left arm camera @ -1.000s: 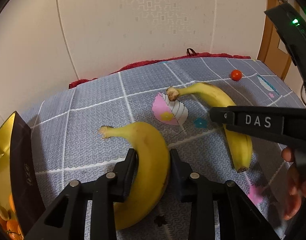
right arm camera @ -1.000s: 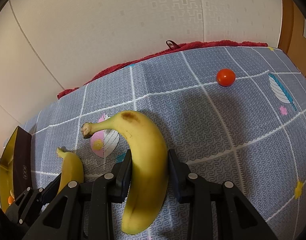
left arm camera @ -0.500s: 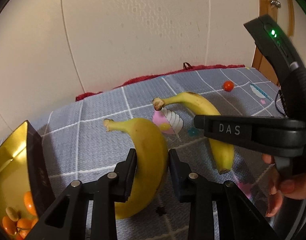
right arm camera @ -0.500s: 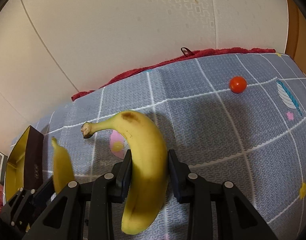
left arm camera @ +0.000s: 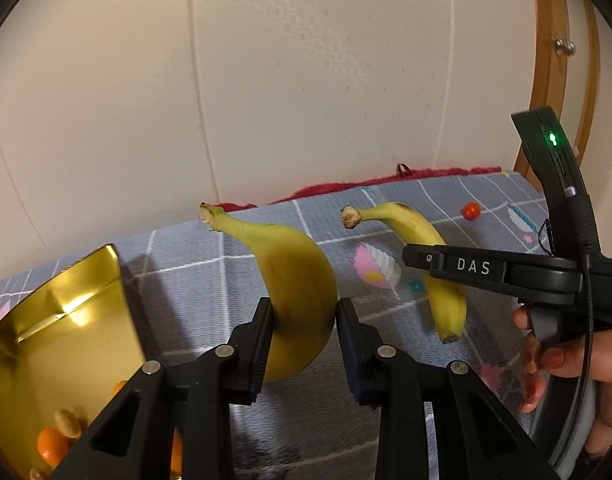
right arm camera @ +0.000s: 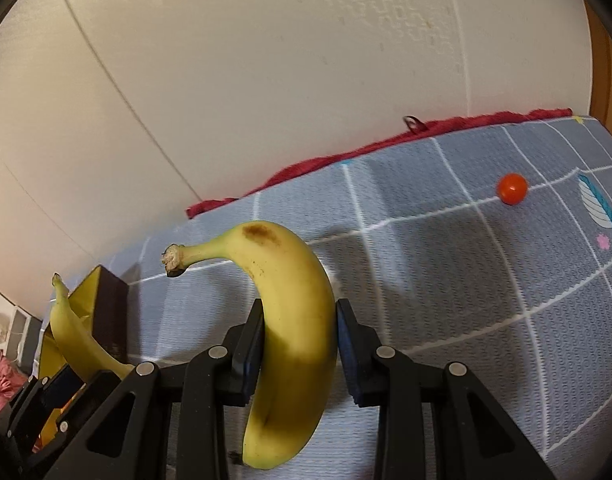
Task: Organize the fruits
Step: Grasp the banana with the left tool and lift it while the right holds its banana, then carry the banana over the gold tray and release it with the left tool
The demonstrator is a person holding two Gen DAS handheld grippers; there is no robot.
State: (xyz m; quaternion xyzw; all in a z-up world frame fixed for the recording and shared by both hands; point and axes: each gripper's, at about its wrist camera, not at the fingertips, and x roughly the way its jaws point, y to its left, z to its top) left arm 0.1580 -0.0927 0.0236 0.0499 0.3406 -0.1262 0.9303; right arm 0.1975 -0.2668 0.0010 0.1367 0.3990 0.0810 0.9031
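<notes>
My left gripper (left arm camera: 303, 340) is shut on a yellow banana (left arm camera: 293, 280), held in the air with its stem up and to the left. A gold-lined box (left arm camera: 61, 320) with small orange fruits inside stands just left of it. My right gripper (right arm camera: 297, 354) is shut on a second banana (right arm camera: 293, 320) that has a brown spot near its stem; it also hangs above the mat. In the left wrist view the right gripper (left arm camera: 486, 268) and that second banana (left arm camera: 422, 248) appear at the right. The right wrist view shows the left banana (right arm camera: 75, 340) over the box (right arm camera: 109, 312).
A grey quilted mat (right arm camera: 446, 272) with white grid lines covers the surface. One small red fruit (right arm camera: 512, 188) lies at the far right. A red cloth edge (right arm camera: 346, 156) runs along the cream wall. A person's hand (left arm camera: 578, 364) holds the right gripper. A wooden frame (left arm camera: 562, 64) stands at right.
Both bananas have been lifted off the mat. The left one has moved left, toward the gold box, and the right one has risen with it.
</notes>
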